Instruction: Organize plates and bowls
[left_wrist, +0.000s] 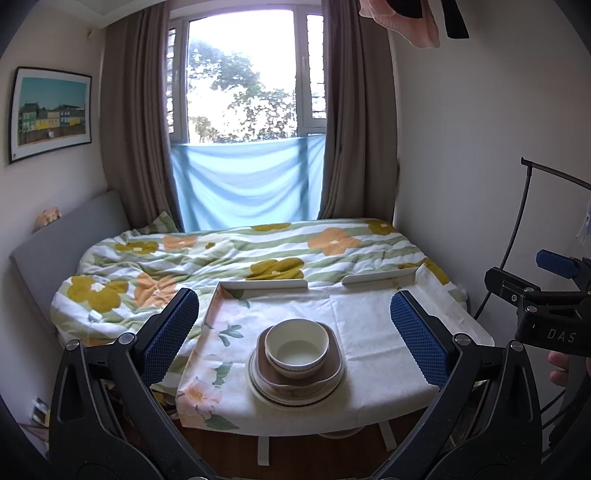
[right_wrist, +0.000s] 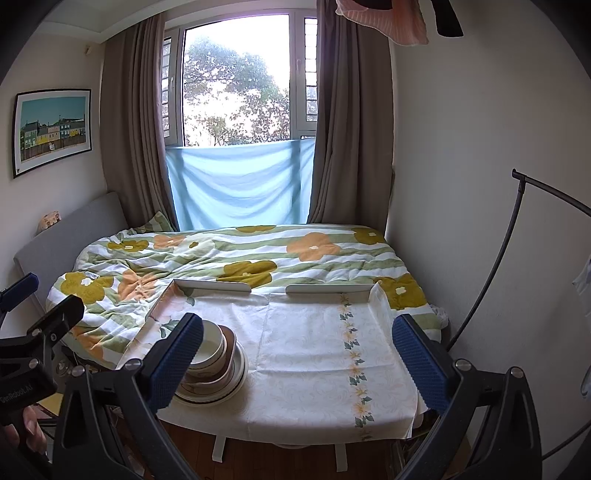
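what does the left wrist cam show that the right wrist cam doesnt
Only the left wrist view shows the whole stack: a cream bowl in a brown square dish on round plates, unobstructed, plus the right gripper at its edge. Only the right wrist view shows the tablecloth's flower stripe and the left gripper; its own finger covers part of the stack. Both share the table, bed and window.
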